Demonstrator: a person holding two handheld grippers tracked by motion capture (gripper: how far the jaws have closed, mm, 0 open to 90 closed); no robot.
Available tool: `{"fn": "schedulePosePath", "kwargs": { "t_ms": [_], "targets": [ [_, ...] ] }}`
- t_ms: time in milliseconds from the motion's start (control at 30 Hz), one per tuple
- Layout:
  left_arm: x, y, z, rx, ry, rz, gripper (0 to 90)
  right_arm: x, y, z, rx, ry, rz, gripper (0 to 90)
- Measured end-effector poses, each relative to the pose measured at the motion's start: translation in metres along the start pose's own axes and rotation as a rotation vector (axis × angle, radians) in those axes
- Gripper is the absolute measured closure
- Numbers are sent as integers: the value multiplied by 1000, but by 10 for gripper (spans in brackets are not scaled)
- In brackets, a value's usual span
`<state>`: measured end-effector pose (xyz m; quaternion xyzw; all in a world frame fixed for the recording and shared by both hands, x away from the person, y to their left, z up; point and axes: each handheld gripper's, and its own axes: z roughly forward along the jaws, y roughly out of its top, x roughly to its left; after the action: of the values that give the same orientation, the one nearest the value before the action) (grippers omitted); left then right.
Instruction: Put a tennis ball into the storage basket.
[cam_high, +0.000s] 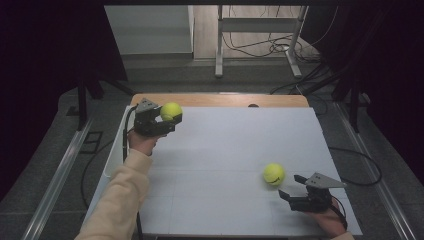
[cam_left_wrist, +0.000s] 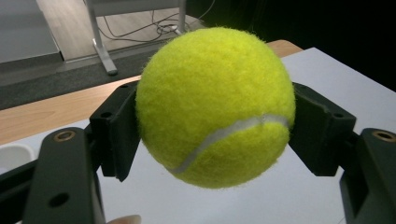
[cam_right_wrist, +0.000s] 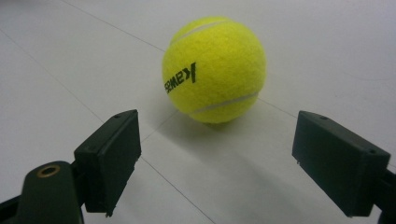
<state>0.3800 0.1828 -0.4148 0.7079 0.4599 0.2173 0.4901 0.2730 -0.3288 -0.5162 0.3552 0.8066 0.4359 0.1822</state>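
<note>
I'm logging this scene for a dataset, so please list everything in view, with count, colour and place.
Tennis ball in the left gripper: 1, yellow-green, clamped between the jaws, lifted above the table's far left corner.
Tennis ball on the table: 1, yellow-green with black lettering, resting on the white surface at near right, just ahead of the open right jaws.
Table: 1, white top with a wooden strip along the far edge.
White bin: 1, along the table's left side.
Metal stand: 1, grey, on the floor beyond the table, with cables around it.
Left gripper: 1, black, at far left.
Right gripper: 1, black, at near right.
Sleeve: 1, cream, left forearm.
</note>
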Motion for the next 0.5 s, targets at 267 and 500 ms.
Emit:
{"fn": "schedulePosePath", "kwargs": {
  "t_ms": [267,500],
  "targets": [
    [8,0,-5,3,25,-7,265,0,0,0,0,-1,1,160],
    [14,0,-8,4,42,-16,265,0,0,0,-2,0,3,160]
  ]
}}
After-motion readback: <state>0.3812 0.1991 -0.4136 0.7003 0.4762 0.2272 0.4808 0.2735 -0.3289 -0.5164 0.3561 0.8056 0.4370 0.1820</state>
